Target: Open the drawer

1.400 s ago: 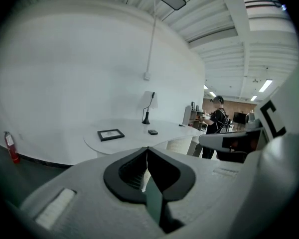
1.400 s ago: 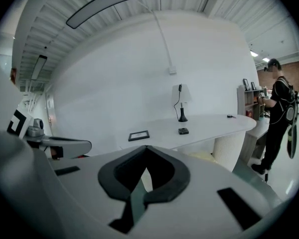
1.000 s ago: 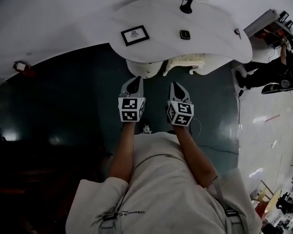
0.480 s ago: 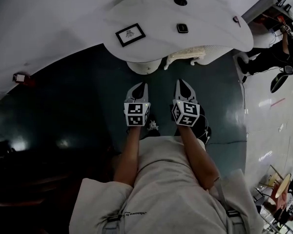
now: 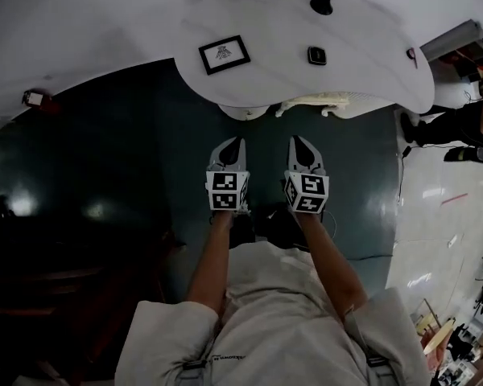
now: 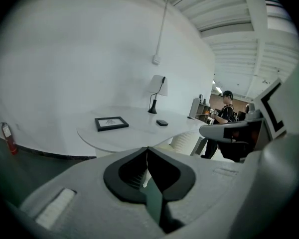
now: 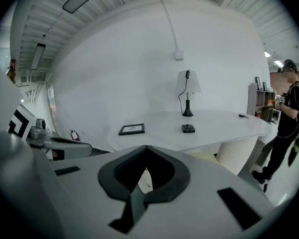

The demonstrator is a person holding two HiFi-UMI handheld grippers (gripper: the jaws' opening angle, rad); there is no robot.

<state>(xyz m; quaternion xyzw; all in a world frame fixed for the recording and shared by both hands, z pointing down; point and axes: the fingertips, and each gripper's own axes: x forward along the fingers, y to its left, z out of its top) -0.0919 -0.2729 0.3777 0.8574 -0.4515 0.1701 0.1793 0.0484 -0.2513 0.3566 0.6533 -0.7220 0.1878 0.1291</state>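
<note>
Seen from above, a smooth white bench (image 5: 346,71) with a curved, kidney-shaped top fills the upper centre. Under its near edge sits a cream scalloped furniture piece (image 5: 314,101), long side running left to right; its drawer cannot be made out. Just below, left hand-held gripper (image 5: 230,145) and right hand-held gripper (image 5: 299,145) point up-frame over glossy dark floor (image 5: 129,151), jaws pressed together, holding nothing.

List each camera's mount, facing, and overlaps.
Head view: on the person's head, steeply down at the white curved-top table; forearms, left hand-held gripper and right hand-held gripper show.
Left gripper view: on the left hand-held gripper, along its shut jaws at the table; right one at right edge.
Right gripper view: on the right hand-held gripper, along its shut jaws at the table; left one at left edge.
Shared: all see the black-framed picture.
</note>
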